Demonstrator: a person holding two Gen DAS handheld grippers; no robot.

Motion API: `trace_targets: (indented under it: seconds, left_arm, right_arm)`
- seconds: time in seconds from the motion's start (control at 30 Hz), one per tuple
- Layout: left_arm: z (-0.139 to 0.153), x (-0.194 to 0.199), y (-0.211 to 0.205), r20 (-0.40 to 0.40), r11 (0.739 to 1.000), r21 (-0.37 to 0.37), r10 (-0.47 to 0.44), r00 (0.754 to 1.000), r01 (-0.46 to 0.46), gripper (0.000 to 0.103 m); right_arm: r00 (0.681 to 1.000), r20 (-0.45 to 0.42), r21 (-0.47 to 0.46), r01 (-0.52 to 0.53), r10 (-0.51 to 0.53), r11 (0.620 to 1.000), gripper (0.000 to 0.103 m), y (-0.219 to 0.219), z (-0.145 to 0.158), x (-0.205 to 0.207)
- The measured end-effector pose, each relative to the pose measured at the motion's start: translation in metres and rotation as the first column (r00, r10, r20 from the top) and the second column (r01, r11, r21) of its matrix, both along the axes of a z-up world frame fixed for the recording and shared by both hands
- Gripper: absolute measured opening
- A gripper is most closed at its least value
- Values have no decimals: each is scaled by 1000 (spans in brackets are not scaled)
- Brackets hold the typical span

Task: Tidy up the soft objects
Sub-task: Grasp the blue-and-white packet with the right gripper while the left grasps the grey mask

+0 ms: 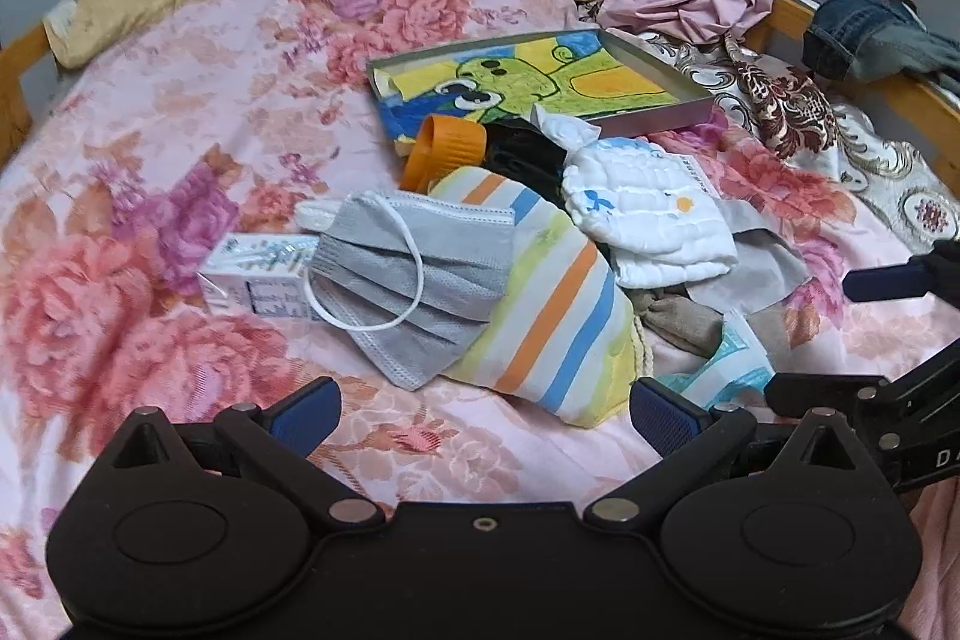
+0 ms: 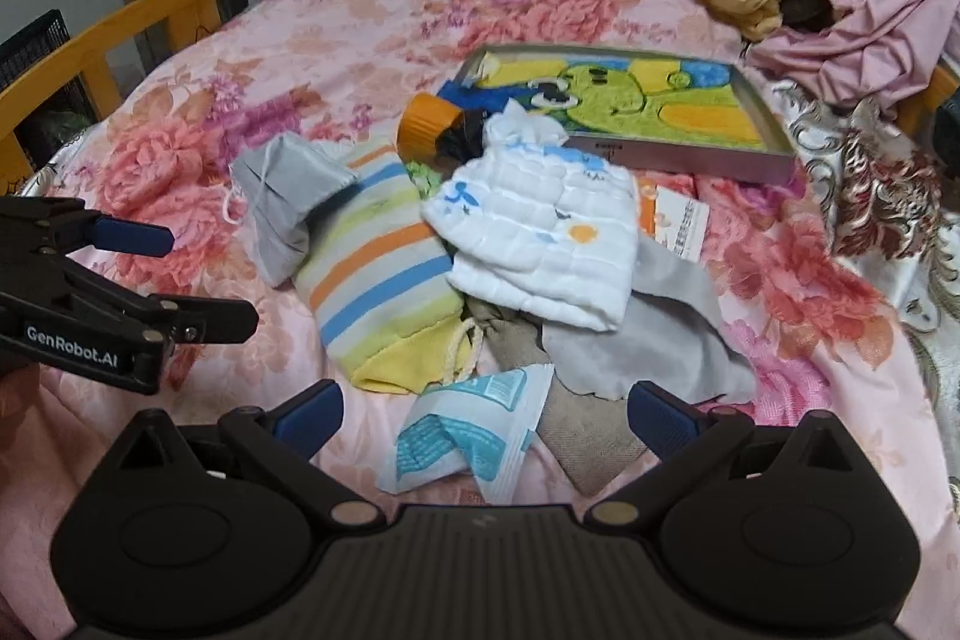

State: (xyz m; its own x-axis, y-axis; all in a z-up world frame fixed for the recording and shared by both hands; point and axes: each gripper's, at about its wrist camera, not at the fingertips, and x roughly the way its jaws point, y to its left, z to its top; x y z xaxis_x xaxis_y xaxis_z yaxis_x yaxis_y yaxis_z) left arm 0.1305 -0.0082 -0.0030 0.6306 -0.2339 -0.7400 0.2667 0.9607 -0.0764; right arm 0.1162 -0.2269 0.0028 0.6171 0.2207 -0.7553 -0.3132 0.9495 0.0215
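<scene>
Both claws, left claw [image 1: 483,415] and right claw [image 2: 483,415], stand wide and hold nothing. At 12 o'clock beyond them, a striped towel [image 1: 540,292], grey mask [image 1: 408,274] and white quilted cloth [image 2: 534,232] lie heaped on the bed [image 1: 150,112]. Judged: sorting not begun. Further out, the shallow tray [image 2: 678,157] holds only a picture.
</scene>
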Motion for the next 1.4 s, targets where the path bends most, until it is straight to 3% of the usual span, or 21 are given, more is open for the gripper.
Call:
trace_targets:
  seconds: [0.1,0.3,0.57,0.77,0.93,1.1,1.27,1.4]
  left_arm:
    - [-6,6,3,-5,1000,-22,19,1000,-20,102]
    - [-12,18,3,34,998,36,59,998,-60,102]
    - [-13,24,-10,114,994,99,27,993,-39,102]
    - [-16,35,-14,149,991,120,41,988,-60,98]
    - [-19,42,-7,155,995,68,65,986,-76,84]
    - [-21,44,-1,140,998,-14,64,988,-63,51]
    - [-23,44,0,122,996,-63,62,991,-54,30]
    - [-23,41,3,126,993,-101,72,989,-59,20]
  right_arm:
    - [999,-45,42,12,-10,999,103,-3,-7,6]
    - [994,-109,66,0,7,998,101,-1,-22,16]
    - [986,-164,89,5,10,996,91,4,-37,30]
    - [984,-179,86,20,-4,996,76,6,-44,39]
    - [984,-180,80,24,-10,996,59,8,-47,43]
    - [988,-153,95,18,-3,995,53,9,-44,42]
    - [991,-135,100,13,1,995,48,11,-42,42]
    - [993,-122,107,9,5,994,46,11,-40,40]
